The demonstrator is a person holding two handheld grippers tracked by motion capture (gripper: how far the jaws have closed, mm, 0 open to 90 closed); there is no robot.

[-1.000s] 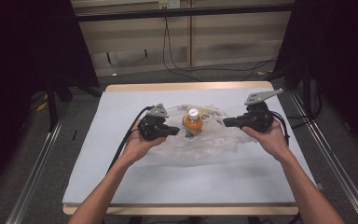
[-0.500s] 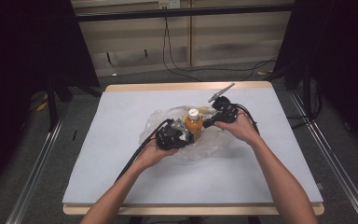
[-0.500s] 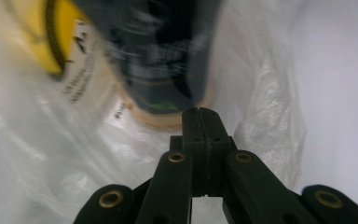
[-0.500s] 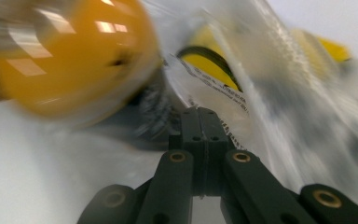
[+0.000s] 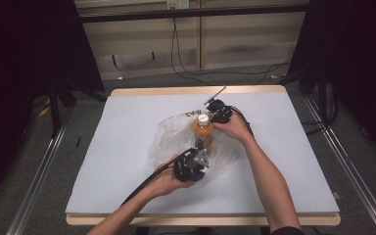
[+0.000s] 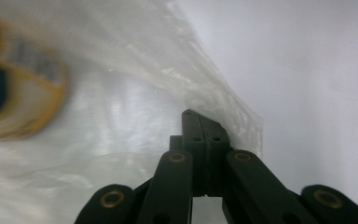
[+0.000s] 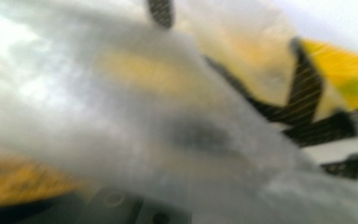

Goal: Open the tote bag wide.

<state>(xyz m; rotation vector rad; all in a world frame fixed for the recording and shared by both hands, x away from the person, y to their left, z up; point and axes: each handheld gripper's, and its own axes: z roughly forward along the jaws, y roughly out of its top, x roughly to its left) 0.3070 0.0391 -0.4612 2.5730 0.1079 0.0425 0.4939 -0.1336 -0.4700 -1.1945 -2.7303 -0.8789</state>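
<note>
An orange drink bottle (image 5: 203,133) with a white cap stands upright inside a clear plastic bag (image 5: 172,133) in the middle of the table. In the high view my left gripper (image 5: 200,156) is at the bag's near edge, just in front of the bottle. Its jaws (image 6: 205,125) are shut on a fold of the bag's film, with the bottle (image 6: 21,93) blurred off to the left. My right gripper (image 5: 211,116) is at the bag's far edge beside the cap. The bag's film (image 7: 135,116) lies taut and blurred across the right gripper view, hiding the jaws, with the bottle's yellow label (image 7: 345,70) behind it.
A pale sheet (image 5: 117,147) covers the wooden table (image 5: 166,91). Metal rails (image 5: 34,196) run along both sides of the table on the floor. Black cables (image 5: 142,183) trail from the grippers. A dark stand (image 5: 54,98) is at the left.
Both grippers have swung round the bottle with the bag: the left came from the bottle's left to its near side, the right from its right to its far side by the cap.
</note>
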